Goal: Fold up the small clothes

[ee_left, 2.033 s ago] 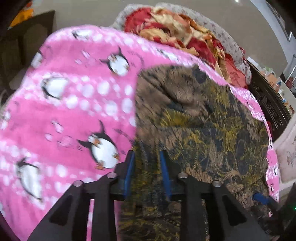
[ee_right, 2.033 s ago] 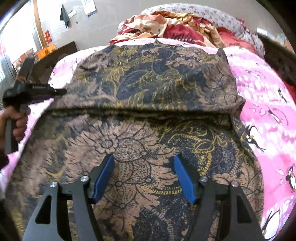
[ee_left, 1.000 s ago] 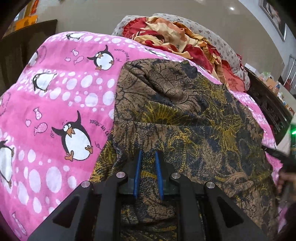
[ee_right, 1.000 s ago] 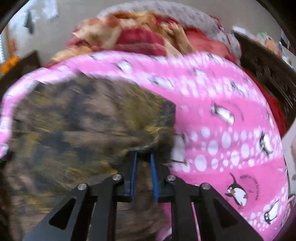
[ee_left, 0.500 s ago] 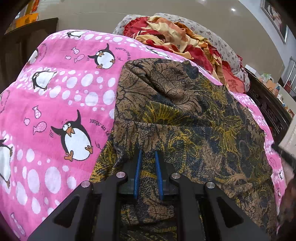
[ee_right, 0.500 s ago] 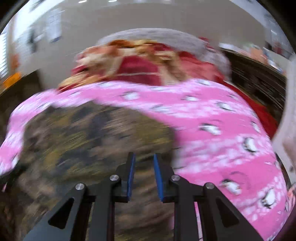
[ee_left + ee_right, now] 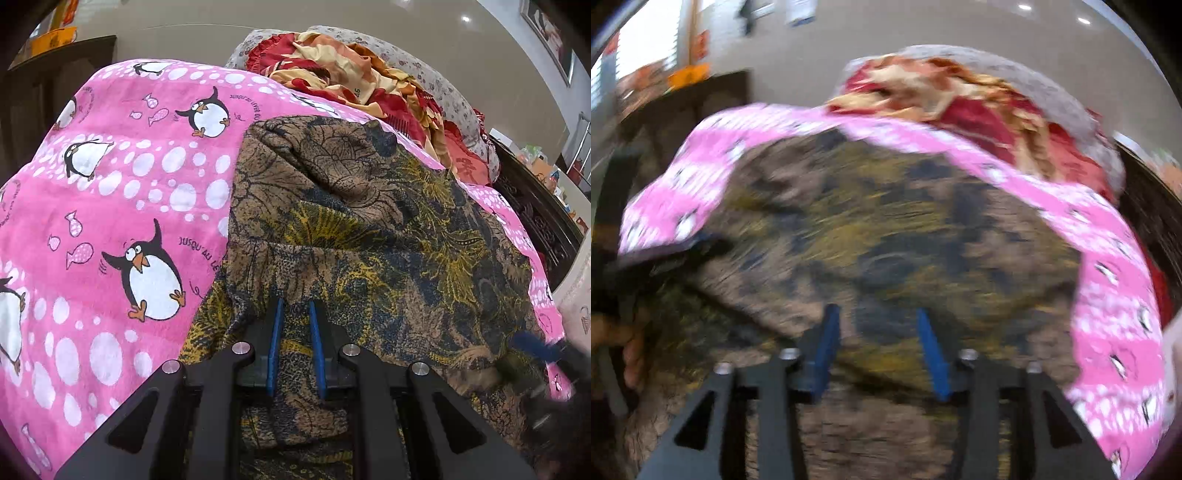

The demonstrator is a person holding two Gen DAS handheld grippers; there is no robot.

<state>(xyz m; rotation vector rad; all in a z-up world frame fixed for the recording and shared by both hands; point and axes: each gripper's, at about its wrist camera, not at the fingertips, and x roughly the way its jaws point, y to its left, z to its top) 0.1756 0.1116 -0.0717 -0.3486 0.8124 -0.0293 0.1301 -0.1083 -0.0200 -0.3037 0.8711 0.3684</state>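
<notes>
Batik-print garment [image 7: 369,236] lies rumpled on fleecy penguin blanket [image 7: 110,206].

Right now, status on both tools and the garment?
Left tool shut on brown patterned garment. Right tool open, jaws just widened, nothing gripped. Garment lying on pink penguin blanket. Nothing in the way.

The left tool [image 7: 295,345] is made of matte black plastic; it has two thin blue pads [image 7: 275,343] on the inner faces of its fingers; four round silver screws sit in a row across its angular arms, which have triangular openings. The right tool [image 7: 882,345] has the same build, black with blue pads [image 7: 932,354] and silver screws, though its picture is blurred; at the left edge of that view a hand [image 7: 617,343] shows on a black handle.
</notes>
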